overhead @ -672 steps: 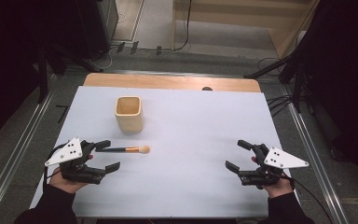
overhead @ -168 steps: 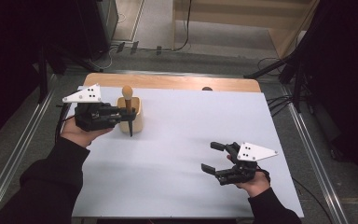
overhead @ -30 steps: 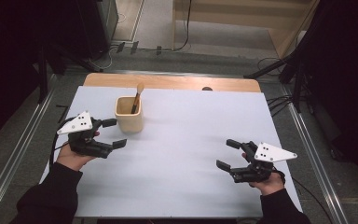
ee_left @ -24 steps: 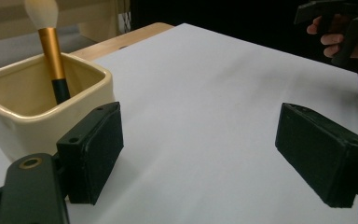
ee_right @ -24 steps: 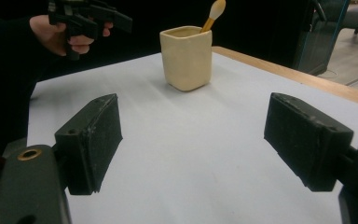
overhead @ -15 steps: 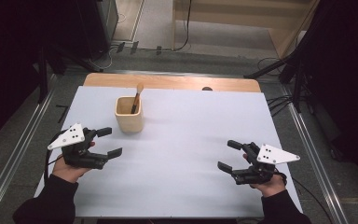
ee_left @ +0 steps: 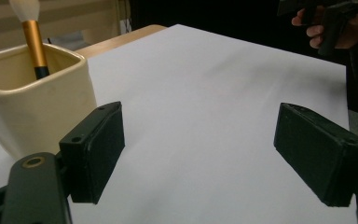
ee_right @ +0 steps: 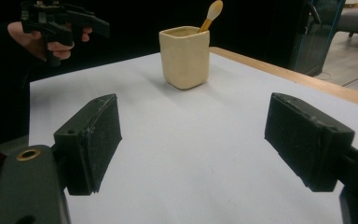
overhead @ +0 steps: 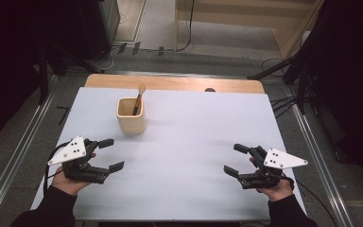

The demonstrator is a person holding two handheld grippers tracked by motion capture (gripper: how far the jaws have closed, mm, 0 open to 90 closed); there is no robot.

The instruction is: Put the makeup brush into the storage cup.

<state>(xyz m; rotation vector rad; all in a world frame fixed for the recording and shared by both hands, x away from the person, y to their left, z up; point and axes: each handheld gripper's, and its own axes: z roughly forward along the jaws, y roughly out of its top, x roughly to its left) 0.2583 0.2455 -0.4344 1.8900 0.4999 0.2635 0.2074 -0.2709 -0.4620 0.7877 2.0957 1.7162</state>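
Brush (overhead: 138,100) with gold ferrule stands in squarish, glossy cream cup (overhead: 131,117).

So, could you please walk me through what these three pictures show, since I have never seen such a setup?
A person sits at a table covered in white and holds a hand tool with two black jaws in each hand. The high view looks down from above: the left gripper and the right gripper both stand open and hold nothing. The other two pictures come from cameras riding on each gripper, looking out between its own jaws. On the table stands a cream cup with a makeup brush leaning inside it, bristles up.
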